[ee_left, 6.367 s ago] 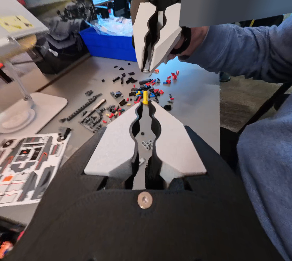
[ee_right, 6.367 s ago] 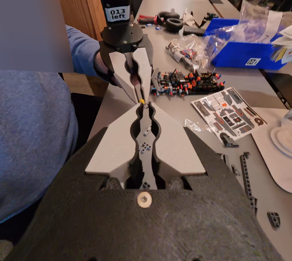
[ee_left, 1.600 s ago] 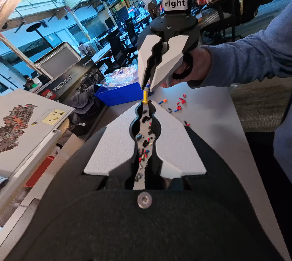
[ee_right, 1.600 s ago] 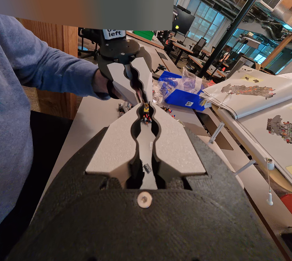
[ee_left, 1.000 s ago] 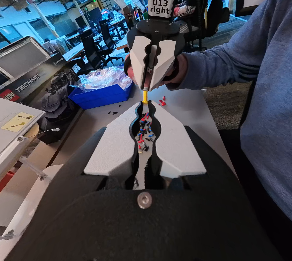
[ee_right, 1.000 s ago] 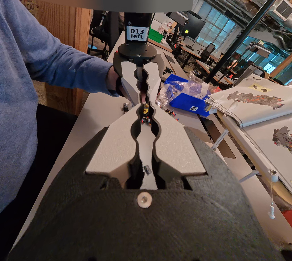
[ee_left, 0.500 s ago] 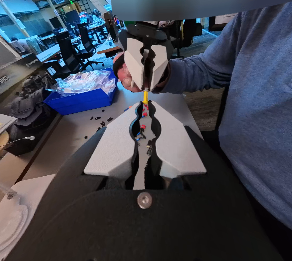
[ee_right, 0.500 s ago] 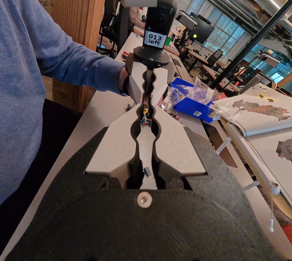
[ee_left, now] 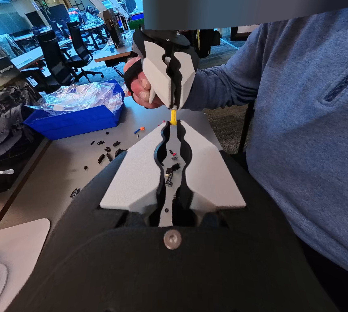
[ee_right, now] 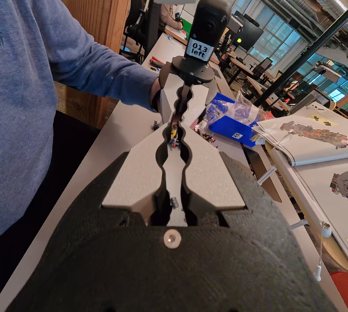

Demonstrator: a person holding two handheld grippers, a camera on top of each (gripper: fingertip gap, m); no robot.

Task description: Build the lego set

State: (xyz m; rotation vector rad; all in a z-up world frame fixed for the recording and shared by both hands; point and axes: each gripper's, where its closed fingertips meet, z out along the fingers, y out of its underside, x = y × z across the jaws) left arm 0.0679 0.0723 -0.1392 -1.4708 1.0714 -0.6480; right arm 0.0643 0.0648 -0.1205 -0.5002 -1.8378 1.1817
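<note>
- A long grey worktable [ee_left: 62,154] is shown strewn with small black, red and blue loose plastic pieces [ee_left: 108,154], well apart from the work held in the air above it.
- An open printed instruction booklet [ee_right: 308,138] is seen propped on a stand at the table's far side.
- A blue rectangular plastic bin [ee_left: 75,123] is filled with crumpled clear plastic bags [ee_left: 79,95]; what the bags hold cannot be made out.
- The left gripper [ee_left: 173,123] is closed narrowly on the base of a short yellow plastic axle piece [ee_left: 173,117], held upright between both tools.
- The right gripper [ee_left: 174,107] is pinched on a tiny pale part at the axle's upper end; that part is too small to identify.
- The join is judged best made by keeping both tools on one line, pressing straight along the axle without twisting, and keeping the narrow tips from slipping off.
</note>
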